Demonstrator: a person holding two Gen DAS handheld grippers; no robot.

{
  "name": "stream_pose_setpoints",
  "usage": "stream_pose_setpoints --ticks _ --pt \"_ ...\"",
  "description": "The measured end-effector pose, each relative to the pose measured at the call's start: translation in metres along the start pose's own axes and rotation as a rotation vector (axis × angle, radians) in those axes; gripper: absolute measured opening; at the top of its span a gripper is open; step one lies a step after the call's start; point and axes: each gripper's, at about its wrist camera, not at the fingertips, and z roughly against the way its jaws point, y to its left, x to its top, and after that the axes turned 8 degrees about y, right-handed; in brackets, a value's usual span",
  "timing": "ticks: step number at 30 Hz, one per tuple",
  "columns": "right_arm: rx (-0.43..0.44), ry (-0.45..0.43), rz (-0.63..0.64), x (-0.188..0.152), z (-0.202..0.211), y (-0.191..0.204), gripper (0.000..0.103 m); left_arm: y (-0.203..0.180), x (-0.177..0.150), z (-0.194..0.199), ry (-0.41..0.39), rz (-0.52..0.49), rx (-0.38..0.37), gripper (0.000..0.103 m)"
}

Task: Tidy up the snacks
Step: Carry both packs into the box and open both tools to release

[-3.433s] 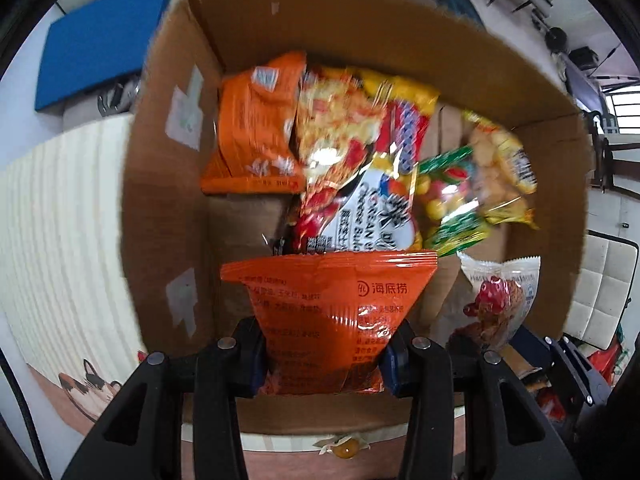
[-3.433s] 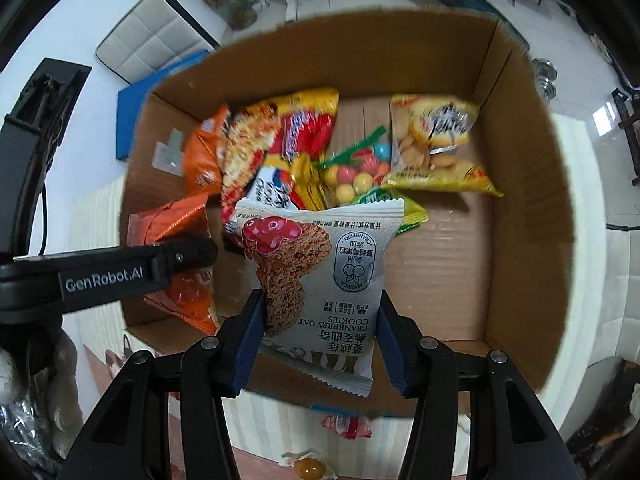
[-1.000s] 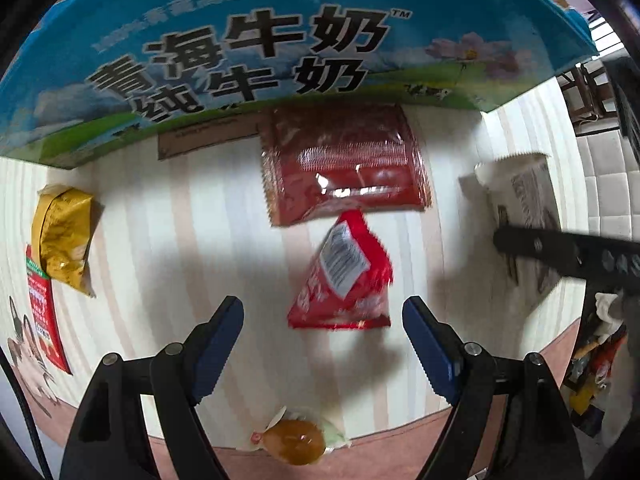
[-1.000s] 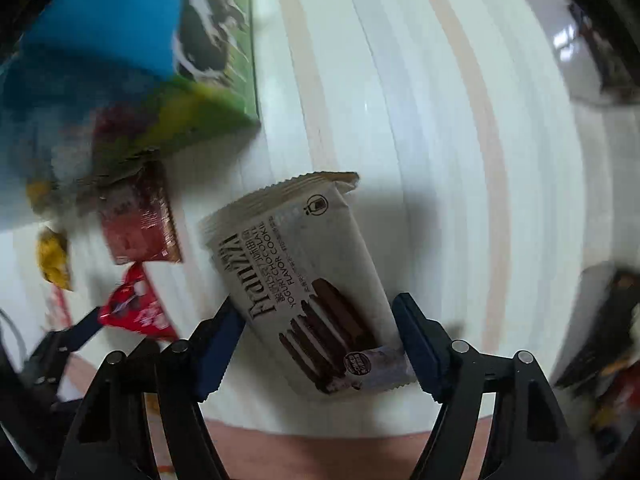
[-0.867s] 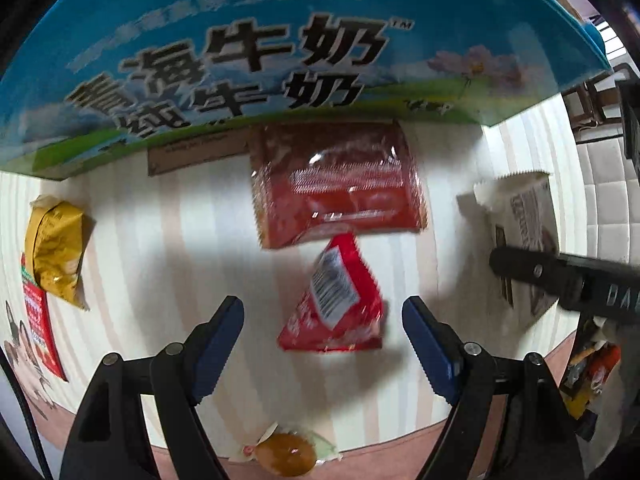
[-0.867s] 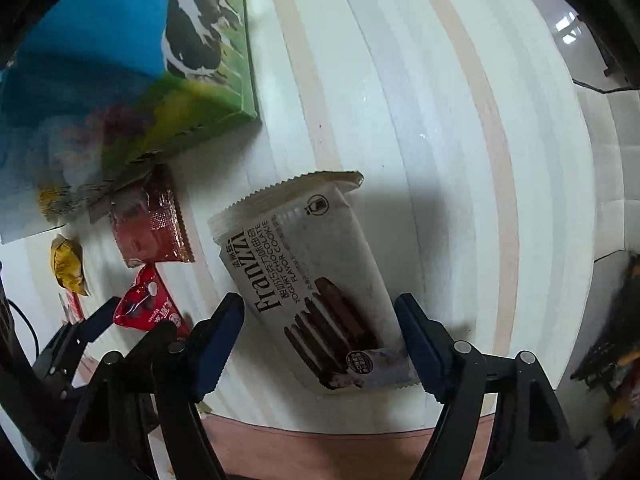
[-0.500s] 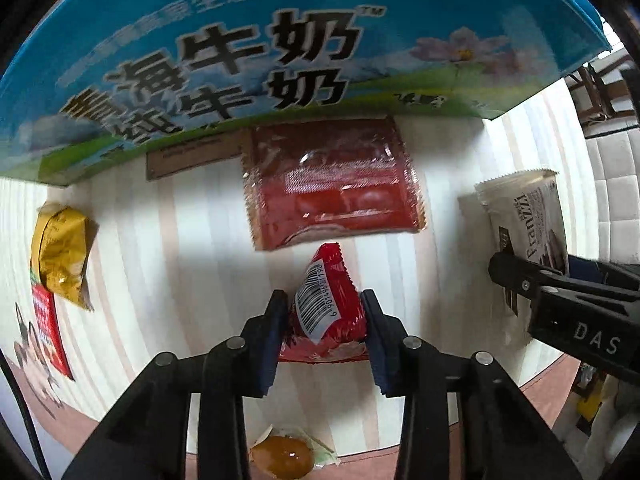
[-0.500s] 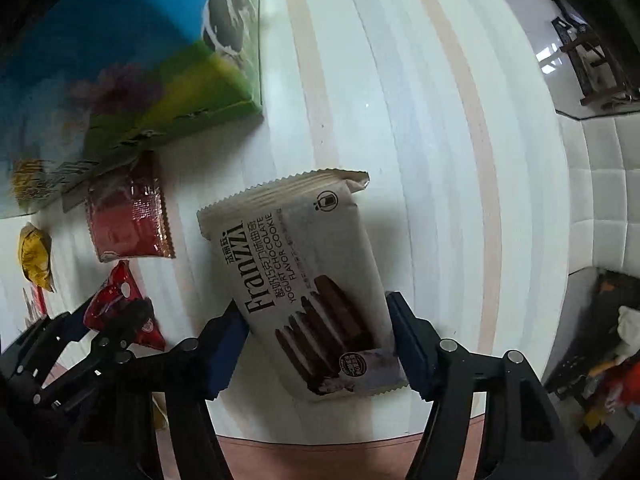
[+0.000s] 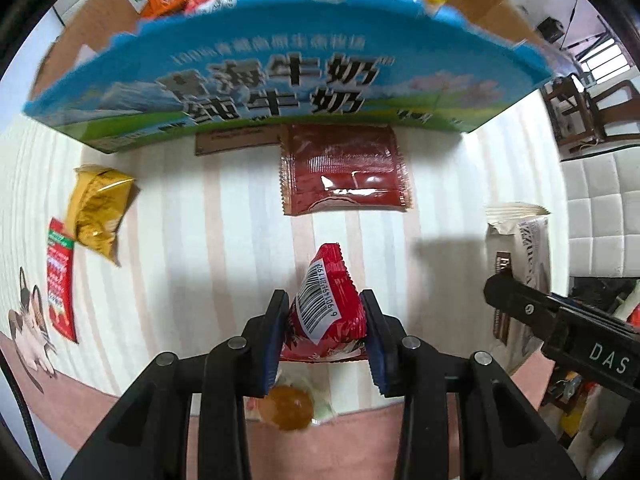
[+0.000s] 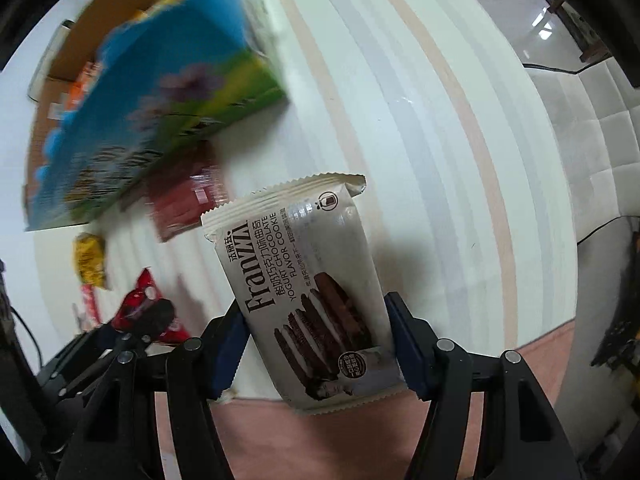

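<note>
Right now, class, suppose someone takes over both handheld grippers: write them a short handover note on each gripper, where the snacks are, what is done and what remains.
Left gripper: shut on the small red triangular snack packet.
Right gripper: shut on the grey Franzzi chocolate cookie pack.
Cardboard box with the blue milk-print side already holds several snack bags.
Still on the striped tablecloth: flat dark-red sachet, gold foil packet, thin red-and-green packet, round amber sweet.
Left to do: box both held packs, then the rest.

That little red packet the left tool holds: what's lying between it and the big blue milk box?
A flat dark red packet lies there on the striped tabletop, seen from the left wrist view.
</note>
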Motion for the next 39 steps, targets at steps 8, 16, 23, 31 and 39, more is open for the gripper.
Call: stream_pose_setpoints --ticks 8,16,23,31,39 --pt "0.113 -0.086 0.061 -0.011 0.079 0.037 0.068 0.026 0.011 0.085 -0.120 0.006 -0.091 0.033" --pt "0.165 -0.194 0.100 0.029 0.153 0.090 0.068 0.040 0.067 0.165 -0.205 0.026 -0.113 0.033" --pt "0.121 -0.231 0.047 0.097 0.160 0.116 0.068 0.068 0.149 0.154 -0.153 0.070 -0.049 0.033" --pt "0.054 -0.187 -0.013 0.150 0.118 0.121 0.068 0.090 0.201 0.082 0.042 0.115 -0.066 0.033" --pt "0.030 -0.133 -0.050 0.165 0.081 0.114 0.071 0.099 0.208 0.036 0.142 0.139 -0.082 0.035"
